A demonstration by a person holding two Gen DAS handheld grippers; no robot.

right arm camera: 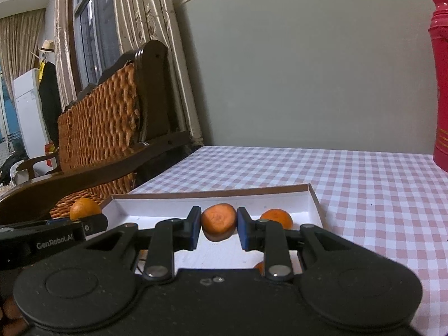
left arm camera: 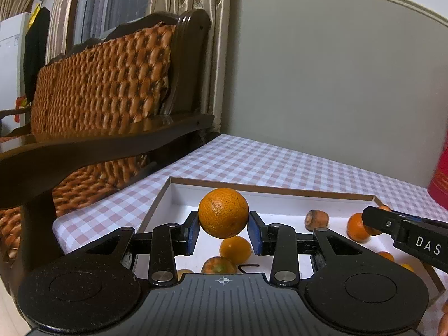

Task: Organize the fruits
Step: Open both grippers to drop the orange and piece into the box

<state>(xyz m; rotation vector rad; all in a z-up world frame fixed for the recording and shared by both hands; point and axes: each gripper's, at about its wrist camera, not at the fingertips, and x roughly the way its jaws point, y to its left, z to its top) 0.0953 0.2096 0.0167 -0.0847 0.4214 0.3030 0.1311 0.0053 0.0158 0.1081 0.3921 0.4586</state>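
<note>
While both grippers hang over the shallow white box [left arm camera: 179, 187] on the checked tablecloth [left arm camera: 252, 162], each has fruit pinched between its blue pads. The left gripper [left arm camera: 223, 229] is closed on a round orange [left arm camera: 223, 212], the pads pressing its two sides; the fruit sits at the very tips and is clear of the box floor. Below it in the box lie another orange [left arm camera: 235, 247] and a greenish one [left arm camera: 218, 264], with a brownish piece [left arm camera: 316, 219] further right. The right gripper [right arm camera: 219, 225] is squeezed nearly closed on a smaller, flattened orange fruit [right arm camera: 219, 219], also held at the fingertips above the box floor. Just behind its right finger a tangerine [right arm camera: 275, 215] rests near the box's right wall [right arm camera: 315, 198]. At the table's far right stands a red flask [right arm camera: 441, 84]. A wooden chair [left arm camera: 112, 84] with a woven cushion stands beside the table.
</note>
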